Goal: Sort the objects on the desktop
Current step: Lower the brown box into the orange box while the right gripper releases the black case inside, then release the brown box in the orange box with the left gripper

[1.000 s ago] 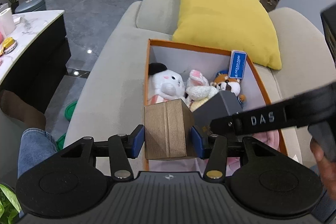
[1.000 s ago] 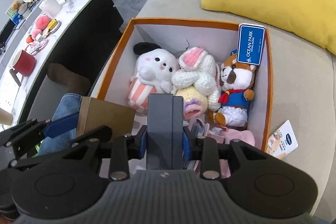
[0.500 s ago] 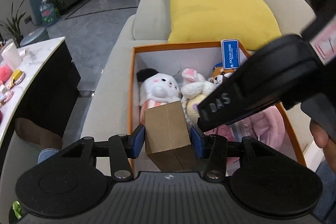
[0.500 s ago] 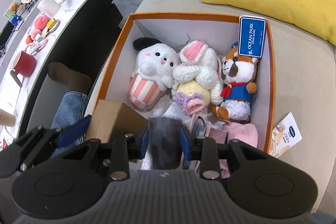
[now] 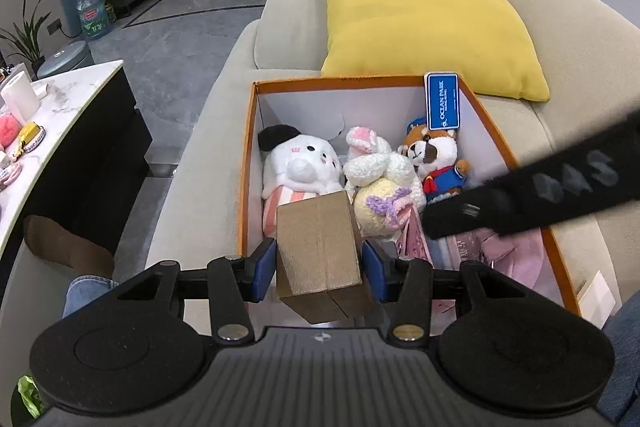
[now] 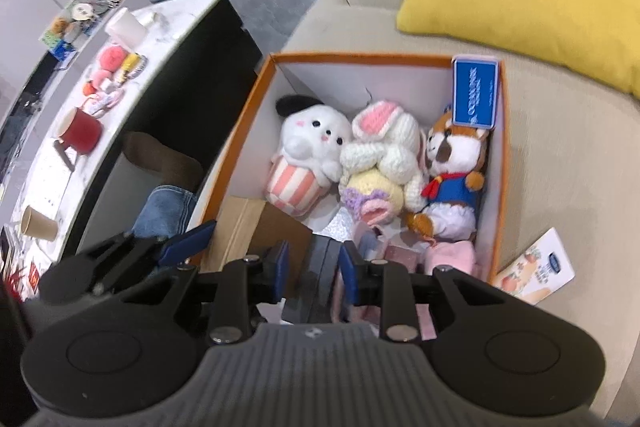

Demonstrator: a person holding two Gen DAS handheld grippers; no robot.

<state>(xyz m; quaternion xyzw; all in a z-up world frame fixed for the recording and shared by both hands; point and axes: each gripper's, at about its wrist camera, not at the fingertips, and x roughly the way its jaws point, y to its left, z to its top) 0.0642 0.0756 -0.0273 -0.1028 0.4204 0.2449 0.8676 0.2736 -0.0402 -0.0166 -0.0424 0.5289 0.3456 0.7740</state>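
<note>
My left gripper (image 5: 319, 269) is shut on a brown cardboard box (image 5: 322, 255) and holds it inside the near left part of the orange storage box (image 5: 245, 163) on the sofa. That cardboard box also shows in the right wrist view (image 6: 256, 227). My right gripper (image 6: 313, 267) is shut on a dark grey box (image 6: 318, 277), low in the near part of the orange box (image 6: 230, 163). At the back of it sit a white plush (image 5: 298, 163), a crocheted bunny (image 5: 376, 167) and a red panda plush (image 5: 434, 155) with a blue tag.
A yellow cushion (image 5: 420, 15) leans on the beige sofa (image 5: 200, 163) behind the box. A marble-topped table (image 6: 80, 107) with a red mug (image 6: 80, 129) and small items stands to the left. A printed card (image 6: 536, 267) lies on the sofa right of the box.
Both grippers have gone lower into the orange box with their loads. The right gripper's arm has swung out to the right in the left wrist view.
</note>
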